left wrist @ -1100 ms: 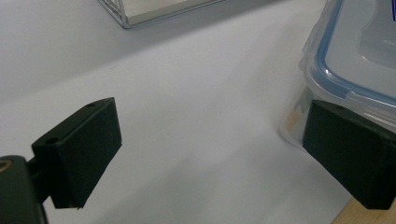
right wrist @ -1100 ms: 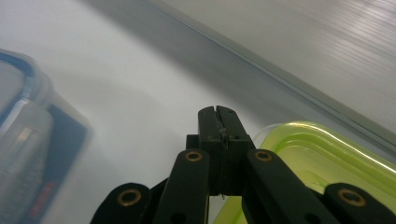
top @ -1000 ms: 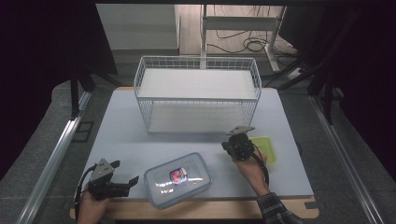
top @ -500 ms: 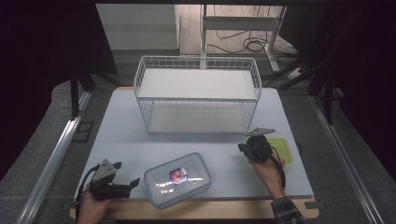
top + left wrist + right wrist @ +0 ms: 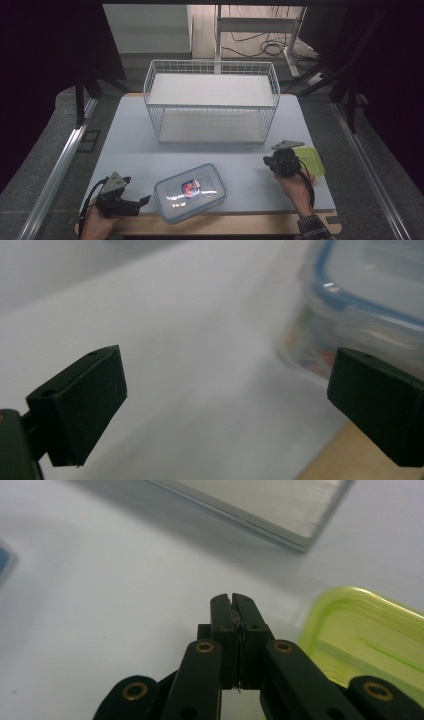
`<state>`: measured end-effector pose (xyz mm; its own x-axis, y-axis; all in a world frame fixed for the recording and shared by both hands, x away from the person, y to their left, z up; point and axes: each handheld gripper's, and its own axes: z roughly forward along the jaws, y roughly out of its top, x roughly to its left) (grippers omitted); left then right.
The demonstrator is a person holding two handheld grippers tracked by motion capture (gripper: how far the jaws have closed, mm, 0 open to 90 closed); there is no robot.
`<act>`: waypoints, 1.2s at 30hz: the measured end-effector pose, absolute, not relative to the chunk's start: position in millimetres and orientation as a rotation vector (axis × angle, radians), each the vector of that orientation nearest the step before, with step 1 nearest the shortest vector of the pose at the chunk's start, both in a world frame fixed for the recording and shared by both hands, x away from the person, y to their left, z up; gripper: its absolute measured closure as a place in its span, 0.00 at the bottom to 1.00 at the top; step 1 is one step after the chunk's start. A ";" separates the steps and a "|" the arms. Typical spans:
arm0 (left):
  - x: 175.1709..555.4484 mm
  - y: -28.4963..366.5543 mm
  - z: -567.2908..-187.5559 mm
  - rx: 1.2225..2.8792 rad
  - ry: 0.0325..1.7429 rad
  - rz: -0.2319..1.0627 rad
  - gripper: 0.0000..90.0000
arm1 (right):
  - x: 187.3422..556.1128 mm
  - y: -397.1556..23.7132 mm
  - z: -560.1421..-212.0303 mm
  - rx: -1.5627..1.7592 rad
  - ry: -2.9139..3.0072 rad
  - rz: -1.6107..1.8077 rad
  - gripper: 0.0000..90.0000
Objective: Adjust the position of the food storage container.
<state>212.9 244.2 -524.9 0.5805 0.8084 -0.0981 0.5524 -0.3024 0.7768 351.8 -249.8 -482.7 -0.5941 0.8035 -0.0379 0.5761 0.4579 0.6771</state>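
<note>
A clear food container with a blue-rimmed lid [image 5: 190,192] lies near the table's front edge, something red and white inside it. My left gripper [image 5: 144,201] rests just left of it, low on the table. In the left gripper view its jaws [image 5: 225,385] stand open with bare table between them, and the container's wall [image 5: 360,305] rises beyond the right jaw. A green container [image 5: 311,160] lies at the right. My right gripper [image 5: 275,160] hovers at its left edge. In the right gripper view that gripper [image 5: 232,600] is shut with nothing in it, beside the green container [image 5: 360,635].
A white wire basket [image 5: 212,102] stands at the back middle of the table [image 5: 130,145]; its base edge [image 5: 260,505] lies ahead of the right gripper. A wooden strip [image 5: 230,224] runs along the table's front edge.
My right gripper has moved to the right, away from the clear container and up to the green one, jaws still together. The left gripper has stayed in place.
</note>
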 end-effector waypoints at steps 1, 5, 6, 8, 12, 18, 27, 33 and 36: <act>211.2 243.6 -524.2 1.997 1.084 0.390 0.05 | 350.1 -247.4 -482.2 1.154 2.369 0.899 0.98; 199.3 240.7 -523.2 2.006 1.047 0.331 0.27 | 341.4 -237.3 -481.9 1.114 2.394 0.940 0.98; 199.3 240.7 -523.2 2.006 1.047 0.331 0.33 | 339.7 -235.6 -481.7 1.107 2.401 0.945 0.98; 193.6 238.5 -522.0 1.982 1.007 0.238 0.50 | 334.1 -229.8 -481.4 1.084 2.415 0.969 0.99; 186.5 229.2 -521.3 1.991 0.994 0.195 0.79 | 320.9 -218.7 -481.8 1.050 2.454 1.011 0.99; 182.6 213.1 -523.1 2.077 1.001 0.171 0.96 | 300.1 -201.2 -485.8 0.981 2.534 1.039 0.99; 183.0 200.6 -525.0 2.133 1.005 0.158 1.00 | 275.6 -177.1 -494.9 0.907 2.669 1.086 0.99; 189.2 193.6 -525.2 2.150 1.017 0.170 1.00 | 269.2 -169.9 -498.2 0.884 2.704 1.095 0.99; 193.0 191.3 -524.9 2.147 1.033 0.175 1.00 | 268.7 -169.7 -498.8 0.886 2.691 1.075 0.99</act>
<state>193.0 191.3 -524.9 0.6674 0.7222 -0.1818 0.6219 -0.4062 0.6695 268.7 -169.7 -498.8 -0.8234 0.5571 0.1083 0.4784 0.5786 0.6606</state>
